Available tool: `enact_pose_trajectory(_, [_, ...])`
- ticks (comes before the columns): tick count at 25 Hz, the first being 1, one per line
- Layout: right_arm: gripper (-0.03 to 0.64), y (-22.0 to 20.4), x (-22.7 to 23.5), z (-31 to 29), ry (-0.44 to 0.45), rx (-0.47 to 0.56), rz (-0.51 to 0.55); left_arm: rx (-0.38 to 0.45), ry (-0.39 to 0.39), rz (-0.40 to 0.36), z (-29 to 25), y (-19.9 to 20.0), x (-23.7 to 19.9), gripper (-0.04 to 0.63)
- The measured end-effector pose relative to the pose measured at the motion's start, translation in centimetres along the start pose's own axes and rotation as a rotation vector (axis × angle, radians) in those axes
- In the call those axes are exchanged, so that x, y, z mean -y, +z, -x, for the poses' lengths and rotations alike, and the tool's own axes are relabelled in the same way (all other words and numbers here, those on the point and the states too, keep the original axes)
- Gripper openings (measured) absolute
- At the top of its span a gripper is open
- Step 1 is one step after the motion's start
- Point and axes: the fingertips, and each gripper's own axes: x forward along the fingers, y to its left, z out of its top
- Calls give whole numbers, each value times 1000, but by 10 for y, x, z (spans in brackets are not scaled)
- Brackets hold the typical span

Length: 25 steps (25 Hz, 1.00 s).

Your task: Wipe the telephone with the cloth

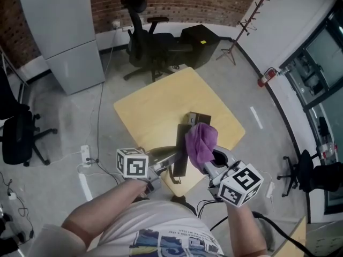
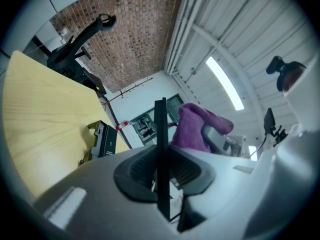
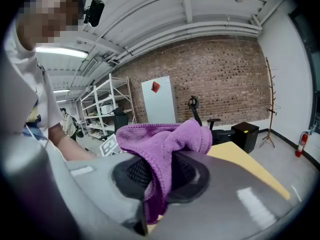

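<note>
A long, flat, dark piece (image 1: 180, 142), apparently the telephone's handset, is held off the yellow table (image 1: 161, 100) with my left gripper (image 1: 170, 164) shut on it. In the left gripper view it stands edge-on (image 2: 160, 134) between the left gripper's (image 2: 161, 170) jaws. The telephone's dark base (image 1: 199, 119) (image 2: 104, 139) rests on the table beyond. My right gripper (image 1: 212, 163) (image 3: 160, 176) is shut on a purple cloth (image 1: 201, 142) (image 3: 165, 139) bunched right beside the handset. The cloth (image 2: 192, 129) shows just past the handset in the left gripper view; whether they touch I cannot tell.
Behind the table stand a black office chair (image 1: 150, 42), a black box (image 1: 199, 44), a grey cabinet (image 1: 69, 31) and a coat rack (image 1: 252, 20). Another chair (image 1: 19, 138) and a power strip with cables (image 1: 86, 154) are on the floor at left.
</note>
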Motion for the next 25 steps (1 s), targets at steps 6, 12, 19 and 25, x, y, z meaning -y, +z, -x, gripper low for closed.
enact_pose_trajectory(6, [44,9,3,-18,-31,-8,9,-9,-9,4,5,-6,4,80])
enact_pose_trajectory(12, [44,-17,-11,-15,2,-52,-27,4,-7,9,6,-1,1,80])
enact_pose_trajectory(19, [44,-47,-28,-2,11,-87,-74,30,-8,8,9,7,3,80])
enact_pose_trajectory(25, [44,-70,-41,5,23,-131,-86,50,-4,11,12,14,-1,80])
